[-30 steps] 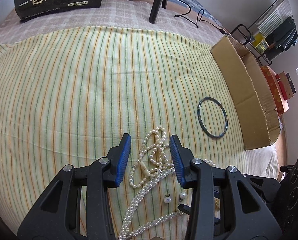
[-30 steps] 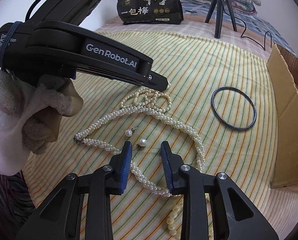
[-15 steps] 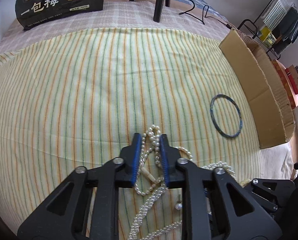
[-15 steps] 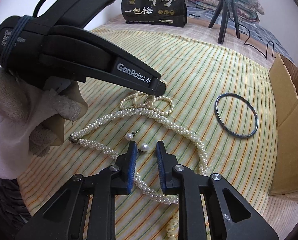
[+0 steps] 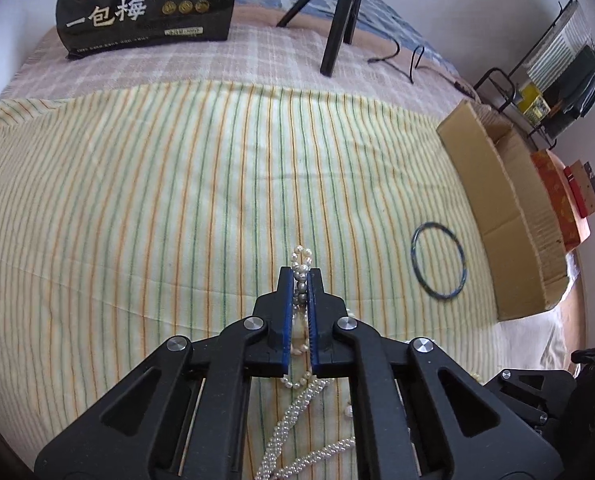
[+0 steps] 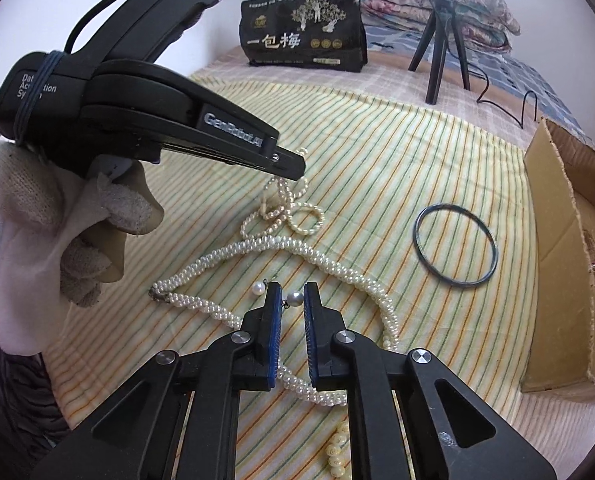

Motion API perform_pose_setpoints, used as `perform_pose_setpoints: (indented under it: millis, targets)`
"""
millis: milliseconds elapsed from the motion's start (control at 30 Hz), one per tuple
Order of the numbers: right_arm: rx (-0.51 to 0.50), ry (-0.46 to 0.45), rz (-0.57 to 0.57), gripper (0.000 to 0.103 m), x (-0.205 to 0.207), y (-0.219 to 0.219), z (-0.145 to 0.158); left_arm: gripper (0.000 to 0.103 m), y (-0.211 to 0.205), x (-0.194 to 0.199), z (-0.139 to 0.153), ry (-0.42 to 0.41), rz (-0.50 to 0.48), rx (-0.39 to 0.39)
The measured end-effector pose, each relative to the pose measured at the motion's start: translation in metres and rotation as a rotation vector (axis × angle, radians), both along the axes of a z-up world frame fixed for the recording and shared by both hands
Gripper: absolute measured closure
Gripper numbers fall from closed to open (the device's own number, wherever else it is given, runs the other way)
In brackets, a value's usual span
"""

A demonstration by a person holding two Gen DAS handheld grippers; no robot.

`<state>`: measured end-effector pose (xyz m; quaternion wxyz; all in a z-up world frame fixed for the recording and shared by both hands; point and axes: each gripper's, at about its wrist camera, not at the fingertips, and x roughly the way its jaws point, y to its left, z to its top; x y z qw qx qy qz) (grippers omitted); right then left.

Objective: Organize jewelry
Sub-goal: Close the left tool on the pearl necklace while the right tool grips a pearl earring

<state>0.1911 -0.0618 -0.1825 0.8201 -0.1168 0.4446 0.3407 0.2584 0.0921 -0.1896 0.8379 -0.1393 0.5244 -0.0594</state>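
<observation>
Left gripper (image 5: 301,276) clamped on thin pearl strand (image 5: 302,276), left of dark bangle (image 5: 438,266). Right gripper (image 6: 291,296) jaws have just been closing around pearl earring (image 6: 294,298); contact unclear.

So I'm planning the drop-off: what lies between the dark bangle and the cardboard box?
Nothing: only bare striped cloth separates the bangle from the cardboard box, clearest in the right wrist view.

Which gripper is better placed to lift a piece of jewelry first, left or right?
Left. The left gripper is already shut on the thin pearl strand; the right gripper has just been closing, the pearl earring between its jaws.
</observation>
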Motion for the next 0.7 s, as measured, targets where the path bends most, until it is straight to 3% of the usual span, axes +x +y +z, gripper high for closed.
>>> perform_pose_setpoints:
  millis: [700]
  targets:
    - [0.084,-0.096,-0.094,0.094,0.003,-0.041,0.055,0.099,-0.011,-0.024,0.084,-0.178,-0.015,-0.074]
